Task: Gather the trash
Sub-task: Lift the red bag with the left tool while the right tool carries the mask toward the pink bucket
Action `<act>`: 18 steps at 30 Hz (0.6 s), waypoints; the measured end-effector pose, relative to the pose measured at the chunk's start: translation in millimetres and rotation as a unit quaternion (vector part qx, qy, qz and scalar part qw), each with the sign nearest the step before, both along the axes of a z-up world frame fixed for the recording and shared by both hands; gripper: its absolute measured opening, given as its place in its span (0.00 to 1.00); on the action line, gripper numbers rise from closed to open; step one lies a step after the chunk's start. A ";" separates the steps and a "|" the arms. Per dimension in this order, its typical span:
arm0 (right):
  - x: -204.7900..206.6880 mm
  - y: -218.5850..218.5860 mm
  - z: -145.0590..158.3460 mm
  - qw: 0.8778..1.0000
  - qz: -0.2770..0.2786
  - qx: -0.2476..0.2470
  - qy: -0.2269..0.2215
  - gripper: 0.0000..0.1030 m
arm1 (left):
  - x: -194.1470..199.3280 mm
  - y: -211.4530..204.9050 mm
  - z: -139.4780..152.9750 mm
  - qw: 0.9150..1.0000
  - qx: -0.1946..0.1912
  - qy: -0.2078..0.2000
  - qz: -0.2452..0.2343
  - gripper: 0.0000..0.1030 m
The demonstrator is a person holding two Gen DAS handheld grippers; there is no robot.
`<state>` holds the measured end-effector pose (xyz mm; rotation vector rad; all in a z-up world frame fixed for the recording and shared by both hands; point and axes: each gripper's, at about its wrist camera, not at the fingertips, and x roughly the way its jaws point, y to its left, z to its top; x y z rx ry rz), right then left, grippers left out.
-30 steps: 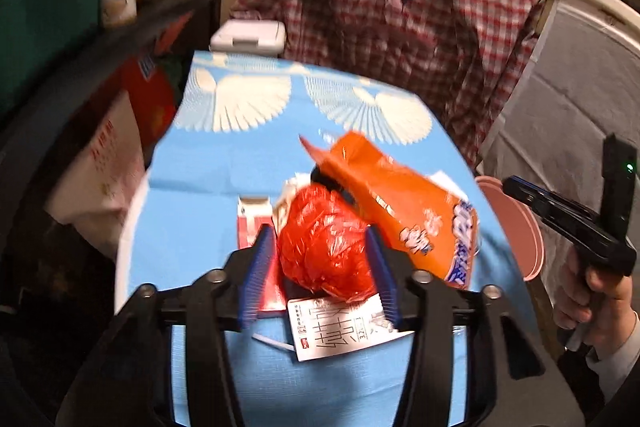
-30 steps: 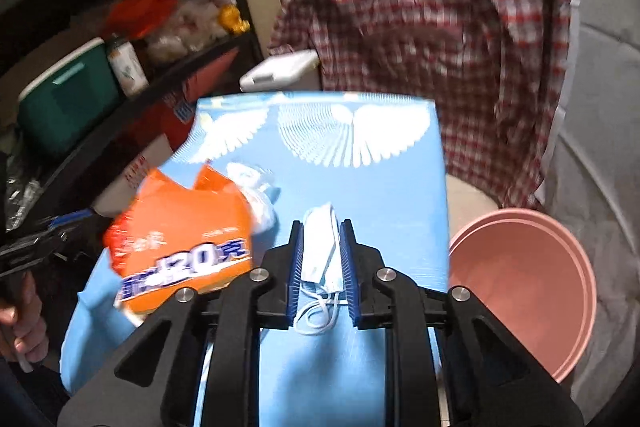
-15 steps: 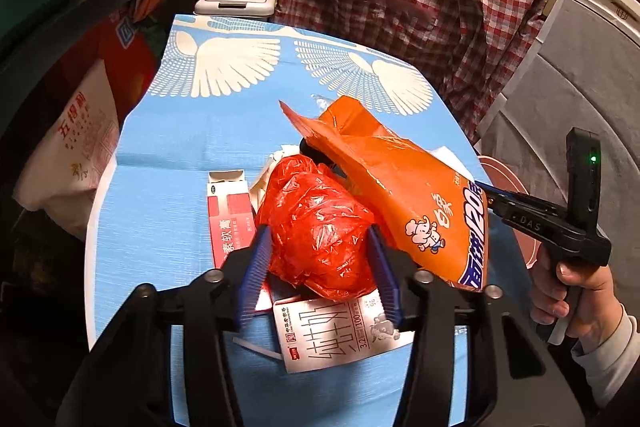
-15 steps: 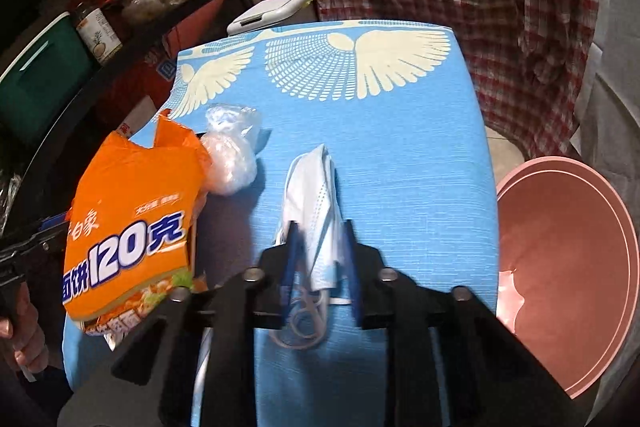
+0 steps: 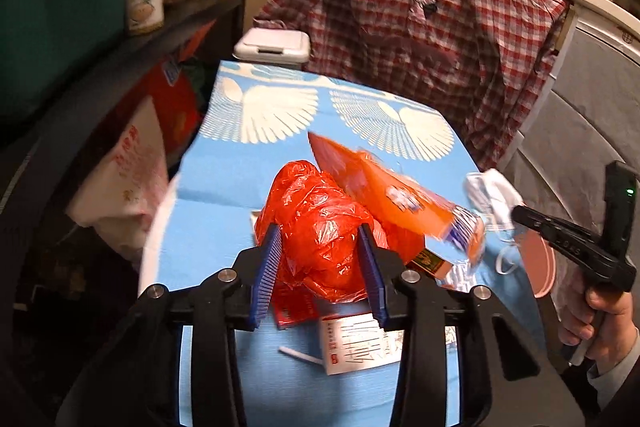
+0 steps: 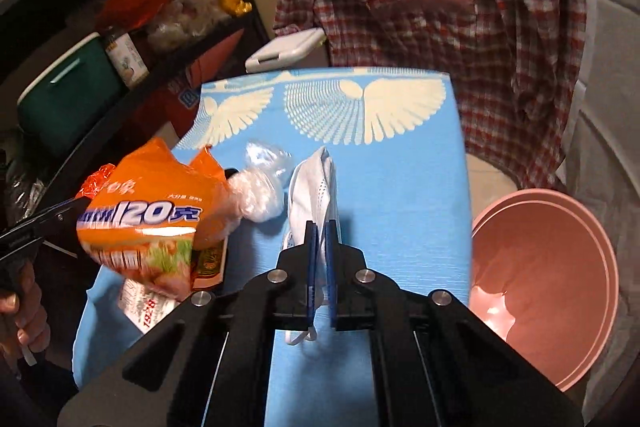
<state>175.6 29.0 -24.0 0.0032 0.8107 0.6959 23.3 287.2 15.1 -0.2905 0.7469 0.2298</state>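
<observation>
While the left gripper (image 5: 324, 267) is closing around the crumpled red plastic bag (image 5: 320, 227), the blue pads sit against both of its flanks and the film is already dimpling between them. That bag sits at the near middle of the blue worktop (image 5: 224, 195), on top of a red carton and a white printed packet (image 5: 360, 343). It looks feather-light, soft and slick, so I'd judge a pinch through the thick bunched middle is the safe hold; a loose fold could slide out. It's a lump with no clear long axis, perhaps slightly taller than wide.

Over on the right, the right gripper (image 6: 321, 239) is clamped nearly shut on the white face mask (image 6: 314, 183). The mask is limp cloth, very light, taken at its near end with an ear loop dangling below the pads. Its long axis runs away from the gripper towards the far edge, the free end resting on or just above the worktop.

The orange noodle packet (image 6: 140, 219) leans to the left, beside a wad of clear plastic (image 6: 256, 195). The pink bin (image 6: 548, 291) waits off the worktop's right edge, probably where both pieces are headed.
</observation>
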 end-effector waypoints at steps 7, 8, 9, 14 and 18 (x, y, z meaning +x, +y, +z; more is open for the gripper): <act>-15.7 -23.9 23.1 0.999 -0.015 0.021 -0.026 0.05 | -17.7 -5.8 20.2 0.999 0.035 -0.016 0.035 0.37; -17.8 -27.1 25.5 0.999 -0.017 0.023 -0.030 0.05 | -20.2 -7.3 23.4 0.998 0.038 -0.021 0.037 0.37; -20.4 -31.7 29.4 0.999 -0.020 0.026 -0.035 0.05 | -23.3 -8.8 27.5 0.998 0.043 -0.028 0.040 0.37; -27.1 -47.6 38.8 0.998 -0.030 0.038 -0.044 0.05 | -37.2 -13.5 45.9 0.995 0.063 -0.058 0.055 0.37; -33.3 -59.5 47.4 0.997 -0.040 0.043 -0.057 0.05 | -43.5 -18.3 56.0 0.993 0.071 -0.075 0.062 0.37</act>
